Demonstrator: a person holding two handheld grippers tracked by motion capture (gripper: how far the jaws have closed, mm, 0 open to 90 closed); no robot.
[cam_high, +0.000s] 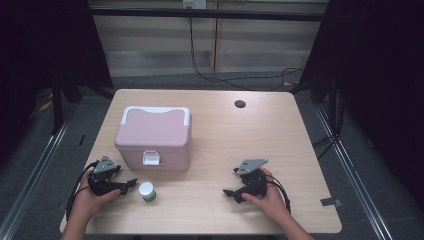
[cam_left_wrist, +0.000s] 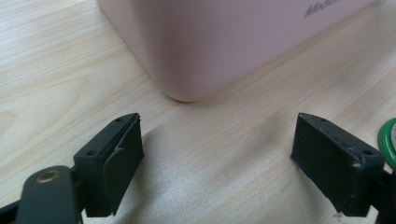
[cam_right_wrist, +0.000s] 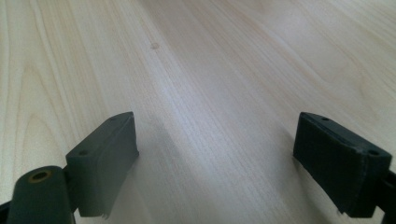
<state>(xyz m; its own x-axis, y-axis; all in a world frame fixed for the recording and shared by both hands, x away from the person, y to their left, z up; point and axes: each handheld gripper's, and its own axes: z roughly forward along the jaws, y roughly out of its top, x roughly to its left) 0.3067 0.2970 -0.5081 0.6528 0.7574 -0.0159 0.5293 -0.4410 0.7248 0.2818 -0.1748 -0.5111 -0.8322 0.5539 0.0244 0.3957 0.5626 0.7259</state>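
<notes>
A pink box (cam_high: 154, 137) with a white lid rim and a white front latch (cam_high: 151, 158) stands closed at the table's left middle. A small white-capped green container (cam_high: 147, 191) sits just in front of it. My left gripper (cam_high: 128, 186) rests on the table left of that container, open, with nothing between its fingers. In the left gripper view the gripper (cam_left_wrist: 217, 158) faces the box's lower corner (cam_left_wrist: 224, 42), and the container's green edge (cam_left_wrist: 387, 142) peeks in at the right. My right gripper (cam_high: 229, 193) lies open on bare wood at the front right, and its jaws stand wide over the tabletop (cam_right_wrist: 210, 70).
The wooden table (cam_high: 280, 145) has a round cable hole (cam_high: 240, 104) at the back right. Black cables (cam_high: 235, 75) run over the floor behind it. Dark curtains hang on both sides. Metal rails line the floor beside the table.
</notes>
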